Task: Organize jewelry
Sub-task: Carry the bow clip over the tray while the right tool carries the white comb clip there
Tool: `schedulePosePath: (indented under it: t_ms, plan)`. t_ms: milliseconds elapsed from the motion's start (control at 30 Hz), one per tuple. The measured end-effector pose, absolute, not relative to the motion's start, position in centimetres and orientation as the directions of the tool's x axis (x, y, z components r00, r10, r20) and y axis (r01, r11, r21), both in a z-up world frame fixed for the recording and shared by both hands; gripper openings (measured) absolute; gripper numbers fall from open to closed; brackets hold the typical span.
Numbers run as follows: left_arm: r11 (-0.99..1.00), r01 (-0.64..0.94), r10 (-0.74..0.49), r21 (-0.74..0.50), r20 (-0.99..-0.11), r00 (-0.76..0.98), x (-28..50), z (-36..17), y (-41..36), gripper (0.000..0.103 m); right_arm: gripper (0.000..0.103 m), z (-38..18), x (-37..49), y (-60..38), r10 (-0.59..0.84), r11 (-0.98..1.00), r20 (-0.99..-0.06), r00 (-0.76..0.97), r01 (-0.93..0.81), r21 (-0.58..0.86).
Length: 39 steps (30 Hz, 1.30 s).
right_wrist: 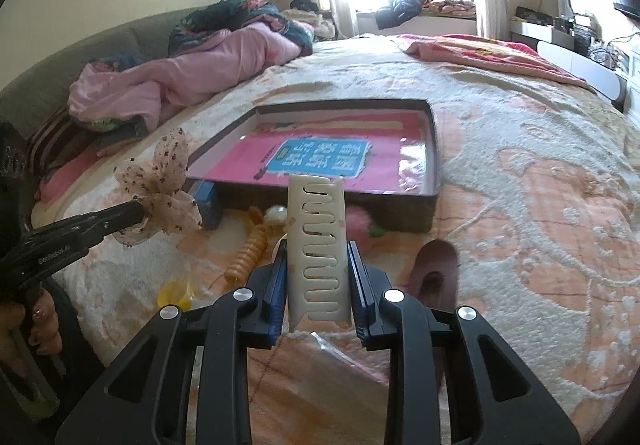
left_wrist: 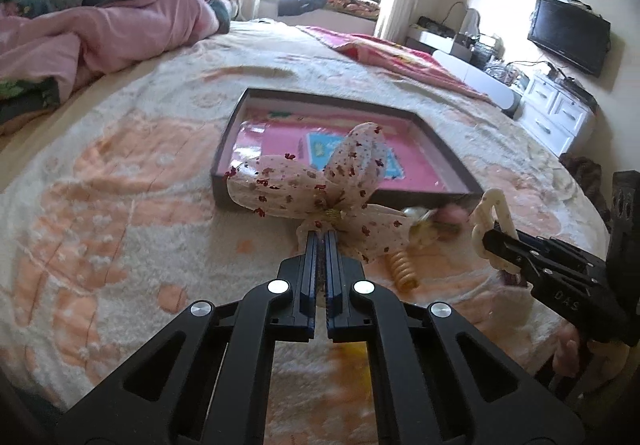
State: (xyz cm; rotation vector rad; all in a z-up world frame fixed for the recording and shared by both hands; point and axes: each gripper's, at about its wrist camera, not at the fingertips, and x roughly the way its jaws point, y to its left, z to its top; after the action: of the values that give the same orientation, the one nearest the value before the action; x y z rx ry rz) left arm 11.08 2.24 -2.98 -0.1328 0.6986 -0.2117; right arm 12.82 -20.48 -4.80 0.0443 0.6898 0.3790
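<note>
My left gripper (left_wrist: pixel 322 235) is shut on a sheer speckled fabric bow (left_wrist: pixel 320 185), lifted above the bedspread just in front of the dark shallow box (left_wrist: pixel 340 101). The same bow (right_wrist: pixel 160 189) hangs from that gripper (right_wrist: pixel 138 211) at the left of the right wrist view. My right gripper (right_wrist: pixel 318 249) is shut on a cream hair comb clip (right_wrist: pixel 318 241) held upright, its wavy slots facing the camera; this clip (left_wrist: pixel 490 223) shows at the right in the left wrist view. The box (right_wrist: pixel 432 149) holds a pink sheet with a blue label (right_wrist: pixel 320 161).
On the bedspread before the box lie an amber spiral hair tie (right_wrist: pixel 248 253), a yellow piece (right_wrist: pixel 174 293), a pink and white ornament (right_wrist: pixel 356 223), a brown clip (right_wrist: pixel 434 273) and a blue block (right_wrist: pixel 208 201). Pink bedding (right_wrist: pixel 180 73) is piled far left.
</note>
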Motion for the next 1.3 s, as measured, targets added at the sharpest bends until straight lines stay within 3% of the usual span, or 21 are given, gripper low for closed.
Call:
schedulePosePath:
  t_ms: [600,967,1300]
  plan:
    - [0.974,0.164,-0.225,-0.157,-0.573,0.788,17.6,-0.5,1.2,0.0,0.026,-2.2,16.7,-22.3,0.297,0.954,-0.589,0.752,-0.262,0.147]
    - [0.983,0.097,-0.175,-0.158,-0.613,0.771,21.7,-2.4,2.7,0.0,0.026,-2.2,21.4,-21.1,0.273,0.961,-0.602,0.75,-0.248,0.126]
    - [0.988,0.078,-0.144,-0.131,-0.637,0.757,23.2,-3.9,3.1,0.0,0.026,-4.2,25.3,-20.6,0.235,0.969,-0.671,0.703,-0.224,0.105]
